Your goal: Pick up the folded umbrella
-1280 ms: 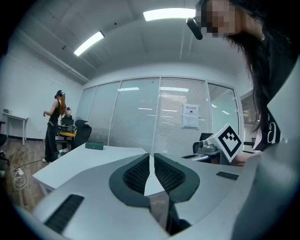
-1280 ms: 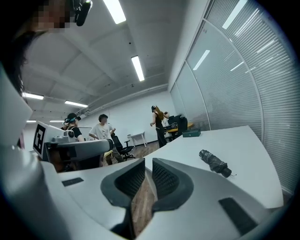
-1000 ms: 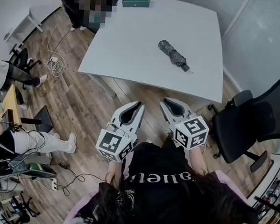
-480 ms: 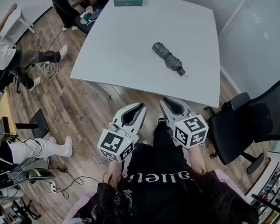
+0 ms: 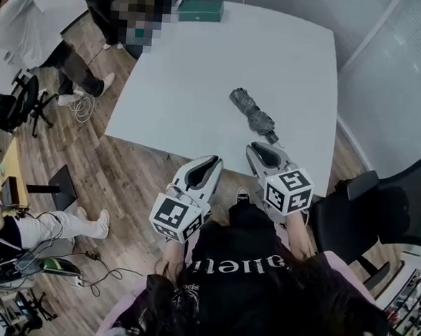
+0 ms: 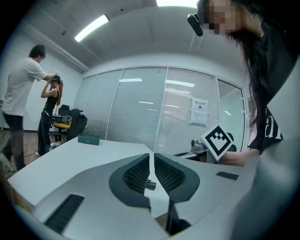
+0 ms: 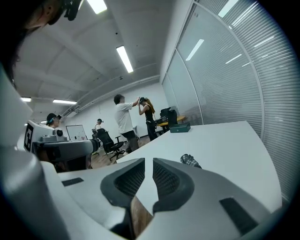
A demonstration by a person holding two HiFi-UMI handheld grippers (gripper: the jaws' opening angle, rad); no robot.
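Observation:
The folded umbrella (image 5: 254, 115), dark grey with a checked pattern, lies slantwise on the white table (image 5: 195, 76), its black handle end towards me. In the right gripper view the umbrella (image 7: 190, 161) peeks over the right jaw. My right gripper (image 5: 254, 146) is shut and empty, with its tips at the table's near edge, just short of the handle. To the left of it, also at the near edge, my left gripper (image 5: 212, 159) is shut and holds nothing. Both point at the table. In their own views the left gripper (image 6: 151, 157) and the right gripper (image 7: 148, 161) show jaws nearly touching.
A green box (image 5: 201, 10) sits at the table's far edge. A black office chair (image 5: 391, 205) stands close on the right, beside a glass wall. People (image 5: 33, 29) stand and sit at the left, among chairs and floor cables (image 5: 79, 97).
Both grippers have come forward from over the floor to the table's near edge, and the umbrella now lies much closer to the right one. The people at the back left have shifted.

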